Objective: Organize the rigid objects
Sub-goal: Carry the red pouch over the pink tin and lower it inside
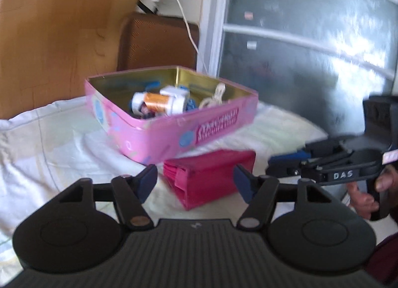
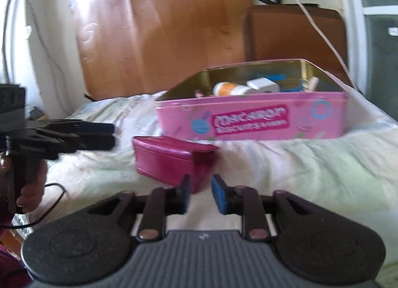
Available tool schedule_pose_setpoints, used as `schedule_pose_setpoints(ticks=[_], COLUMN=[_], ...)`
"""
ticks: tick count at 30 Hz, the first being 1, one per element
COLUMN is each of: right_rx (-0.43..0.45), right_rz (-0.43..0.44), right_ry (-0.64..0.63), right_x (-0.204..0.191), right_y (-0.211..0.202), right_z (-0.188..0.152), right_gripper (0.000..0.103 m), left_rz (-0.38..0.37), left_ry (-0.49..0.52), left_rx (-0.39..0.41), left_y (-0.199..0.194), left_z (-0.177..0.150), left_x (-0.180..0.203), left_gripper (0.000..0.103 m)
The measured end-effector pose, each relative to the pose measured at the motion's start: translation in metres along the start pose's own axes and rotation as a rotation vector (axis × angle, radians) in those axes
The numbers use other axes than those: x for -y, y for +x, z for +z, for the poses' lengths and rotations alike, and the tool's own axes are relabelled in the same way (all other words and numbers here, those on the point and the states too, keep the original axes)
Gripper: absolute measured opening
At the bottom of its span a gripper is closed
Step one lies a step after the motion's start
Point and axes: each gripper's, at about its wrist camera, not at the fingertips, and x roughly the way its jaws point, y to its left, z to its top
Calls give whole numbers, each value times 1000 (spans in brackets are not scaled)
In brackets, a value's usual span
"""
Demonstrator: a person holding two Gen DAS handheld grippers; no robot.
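Observation:
A magenta wallet-like case [image 1: 211, 178] lies on the white bedsheet, also in the right wrist view [image 2: 171, 161]. Behind it stands an open pink tin [image 1: 199, 133] [image 2: 251, 121] holding an orange-and-white bottle [image 1: 159, 100] [image 2: 231, 89], a white plug [image 2: 263, 85], cord and blue items. My left gripper [image 1: 196, 183] is open, its fingers either side of the case's near end, empty. My right gripper [image 2: 200, 193] is open with a narrow gap, just in front of the case's near corner, empty. The right gripper also shows in the left wrist view [image 1: 286, 163], to the right of the case.
A wooden board [image 2: 161, 31] and a brown case [image 1: 159, 41] lean against the wall behind the bed. A white cable [image 1: 189, 26] hangs down toward the tin. A glass door [image 1: 311, 39] stands at the right. The sheet [image 1: 49, 143] is wrinkled.

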Motion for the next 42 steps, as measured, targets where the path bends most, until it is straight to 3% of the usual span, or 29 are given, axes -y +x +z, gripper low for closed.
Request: schedule_pose_setpoints(ticks=[3, 6, 9, 12, 19, 23, 27, 35, 42], right_rx=[14, 7, 26, 48, 109, 131, 138, 137, 134], right_rz=[28, 63, 42, 27, -141, -191, -199, -178, -192], right_ry=[-42, -34, -58, -11, 91, 152, 193, 207, 215], right_x=[-2, 3, 10, 31, 82, 110, 126, 128, 129], right_y=[14, 28, 25, 9, -32, -47, -48, -43, -44], right_z=[1, 0, -6, -15, -34, -40, -43, -44, -45], right_gripper=[31, 29, 26, 26, 26, 27, 27, 33, 35], left_rz=[5, -12, -4, -43, -137, -166, -166, -128, -108], left_ry=[-16, -33, -10, 32, 134, 182, 196, 233, 251], left_rx=[-60, -124, -140, -155, -189, -189, -204, -216, -232], left_y=[15, 31, 42, 56, 117, 140, 152, 151, 151], left_z=[-2, -5, 0, 11, 33, 41, 40, 40, 37], left_x=[0, 1, 13, 32, 88, 113, 123, 131, 135], left_gripper=[57, 38, 38, 38, 38, 39, 45, 46, 55])
